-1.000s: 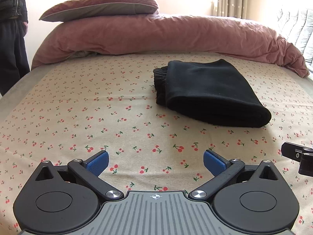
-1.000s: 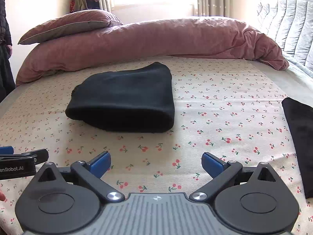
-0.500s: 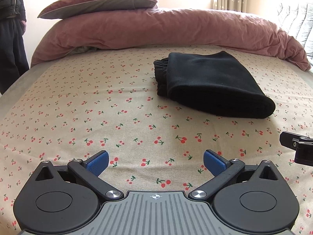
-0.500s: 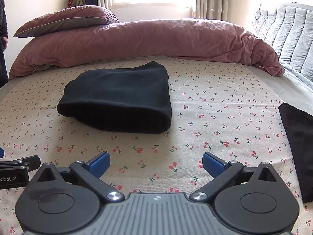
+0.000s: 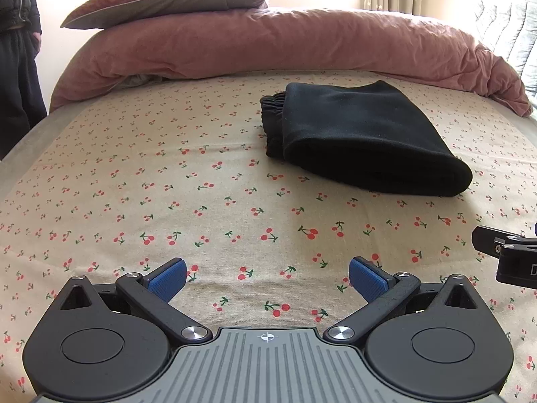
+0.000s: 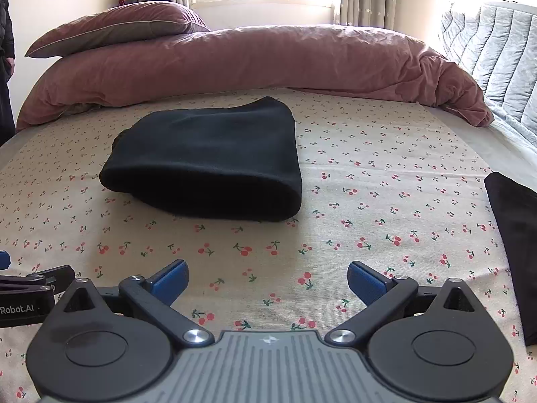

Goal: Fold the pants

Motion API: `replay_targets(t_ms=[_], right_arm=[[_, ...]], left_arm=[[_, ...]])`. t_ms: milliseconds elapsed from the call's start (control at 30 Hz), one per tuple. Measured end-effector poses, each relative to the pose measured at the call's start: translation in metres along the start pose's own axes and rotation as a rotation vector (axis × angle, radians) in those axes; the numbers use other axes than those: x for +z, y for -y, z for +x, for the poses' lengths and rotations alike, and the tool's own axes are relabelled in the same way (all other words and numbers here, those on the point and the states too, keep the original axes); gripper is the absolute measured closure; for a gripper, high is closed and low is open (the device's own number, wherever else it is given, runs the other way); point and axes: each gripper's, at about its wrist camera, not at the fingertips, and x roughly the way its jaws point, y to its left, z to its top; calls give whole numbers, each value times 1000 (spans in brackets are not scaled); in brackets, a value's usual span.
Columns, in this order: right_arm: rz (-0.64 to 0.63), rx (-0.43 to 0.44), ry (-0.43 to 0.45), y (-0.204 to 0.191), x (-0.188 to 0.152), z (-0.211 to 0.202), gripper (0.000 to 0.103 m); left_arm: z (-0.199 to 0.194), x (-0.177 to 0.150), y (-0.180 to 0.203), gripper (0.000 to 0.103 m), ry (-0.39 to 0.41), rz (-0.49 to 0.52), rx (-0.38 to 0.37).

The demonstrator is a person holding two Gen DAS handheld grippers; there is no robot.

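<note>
Black pants (image 5: pixel 362 141) lie folded into a thick bundle on the cherry-print bed sheet (image 5: pixel 167 201), with the elastic waistband at the bundle's left end. In the right wrist view the pants (image 6: pixel 208 168) lie ahead, left of centre. My left gripper (image 5: pixel 266 278) is open and empty, low over the sheet, well short of the pants. My right gripper (image 6: pixel 266 278) is open and empty too, also short of the pants. The right gripper's tip shows at the left wrist view's right edge (image 5: pixel 503 252). The left gripper's tip shows at the right wrist view's left edge (image 6: pixel 30 288).
A pink duvet (image 5: pixel 285 47) and pillow (image 5: pixel 167 3) lie bunched across the far end of the bed. A second black garment (image 6: pixel 513 241) lies at the right edge. A grey quilt (image 6: pixel 496 53) is at the far right. A person in dark clothes (image 5: pixel 16 50) stands at the left.
Both grippers have tilted or lifted slightly, so the pants sit lower in each view. Both stay open and empty. The pants have not moved.
</note>
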Motion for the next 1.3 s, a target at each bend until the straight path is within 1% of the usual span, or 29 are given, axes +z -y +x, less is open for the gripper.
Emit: replay_targets(t_ms=[1300], right_arm=[[-3, 13, -19, -2, -1, 5, 2]], left_arm=[[1, -2, 0, 0, -8, 3, -5]])
